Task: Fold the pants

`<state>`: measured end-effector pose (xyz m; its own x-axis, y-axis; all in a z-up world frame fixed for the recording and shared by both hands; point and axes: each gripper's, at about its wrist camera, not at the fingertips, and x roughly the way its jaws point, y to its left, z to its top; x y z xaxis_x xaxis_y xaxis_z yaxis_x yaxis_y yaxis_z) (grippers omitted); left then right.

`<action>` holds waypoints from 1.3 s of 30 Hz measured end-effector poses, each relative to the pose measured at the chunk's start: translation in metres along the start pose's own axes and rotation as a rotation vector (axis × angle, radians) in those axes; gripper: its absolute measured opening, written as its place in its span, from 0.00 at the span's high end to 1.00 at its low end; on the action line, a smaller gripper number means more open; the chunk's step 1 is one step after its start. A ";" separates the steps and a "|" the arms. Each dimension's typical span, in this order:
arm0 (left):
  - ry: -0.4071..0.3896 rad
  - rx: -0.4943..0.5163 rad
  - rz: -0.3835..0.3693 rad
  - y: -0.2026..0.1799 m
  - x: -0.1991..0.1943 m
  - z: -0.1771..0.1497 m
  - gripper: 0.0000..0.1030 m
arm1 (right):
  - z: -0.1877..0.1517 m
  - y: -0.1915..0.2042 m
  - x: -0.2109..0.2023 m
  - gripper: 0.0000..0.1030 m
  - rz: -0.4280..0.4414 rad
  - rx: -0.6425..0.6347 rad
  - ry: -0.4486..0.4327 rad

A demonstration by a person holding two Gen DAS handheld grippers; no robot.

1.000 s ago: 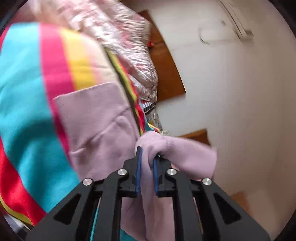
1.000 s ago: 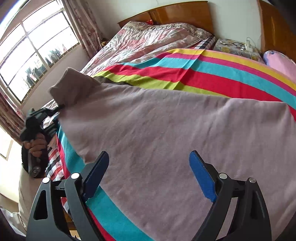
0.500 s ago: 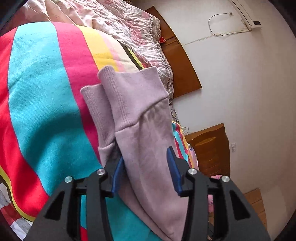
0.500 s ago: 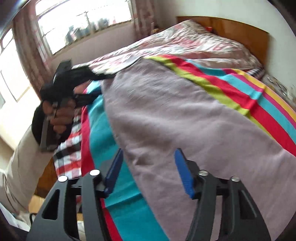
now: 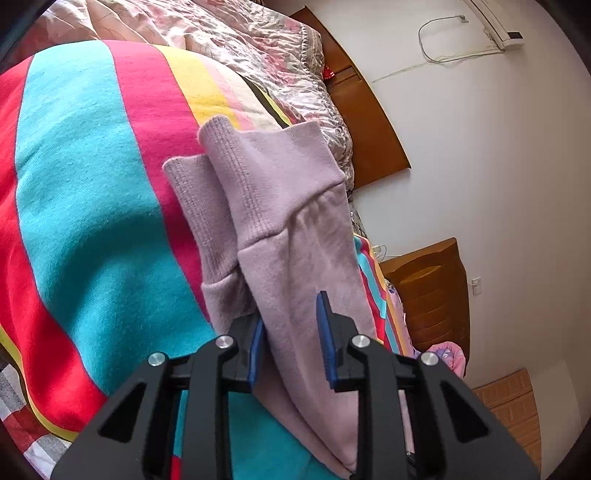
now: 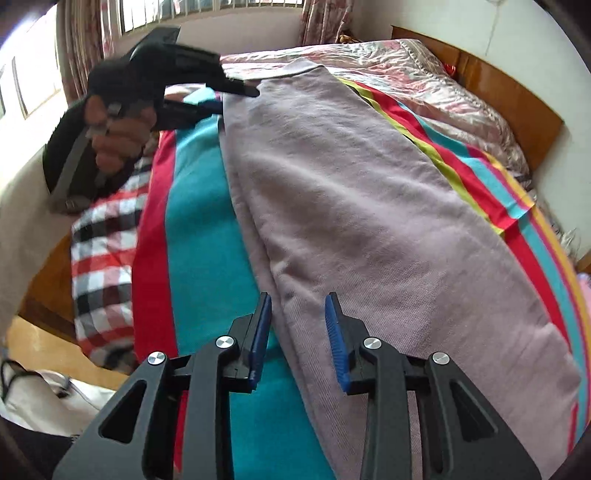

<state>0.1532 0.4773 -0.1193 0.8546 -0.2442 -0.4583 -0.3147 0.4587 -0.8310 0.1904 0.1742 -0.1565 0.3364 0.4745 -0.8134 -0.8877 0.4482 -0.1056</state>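
Pale mauve pants [image 6: 351,203] lie folded lengthwise on a striped blanket [image 6: 207,240]. The two ribbed cuffs [image 5: 229,192] are stacked a little offset. My left gripper [image 5: 290,332] straddles the upper leg just behind the cuffs. Its jaws are closing with cloth between them, and the cloth still lies flat, unpinched. In the right wrist view the left gripper [image 6: 225,98] sits at the far cuff end, held by a hand [image 6: 114,129]. My right gripper [image 6: 297,321] is over the pants' near long edge. Its jaws are closing with the cloth edge between them, and a gap shows.
A floral quilt [image 5: 258,48] is bunched at the wooden headboard [image 5: 369,122]. A checked sheet [image 6: 99,240] hangs over the bed's side edge. A wooden nightstand [image 5: 428,288] stands by the wall, and a window [image 6: 147,14] lies beyond the bed.
The left gripper let go of bunched pants cloth, and the legs now lie flat between its jaws. The right gripper rolled, moved to the pants' edge, and narrowed from wide.
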 end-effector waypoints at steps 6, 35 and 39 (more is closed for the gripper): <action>0.001 0.013 0.025 0.002 -0.002 -0.002 0.85 | -0.017 -0.003 -0.007 0.77 -0.043 0.006 -0.025; -0.022 0.078 0.123 0.009 -0.011 -0.012 0.91 | -0.027 -0.003 -0.015 0.86 0.048 0.026 -0.034; -0.030 0.130 0.126 -0.006 -0.020 -0.016 0.53 | -0.028 -0.005 -0.026 0.47 0.117 0.068 -0.054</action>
<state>0.1316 0.4651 -0.1100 0.8242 -0.1527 -0.5453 -0.3659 0.5913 -0.7187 0.1774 0.1382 -0.1505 0.2501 0.5660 -0.7855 -0.8990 0.4370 0.0286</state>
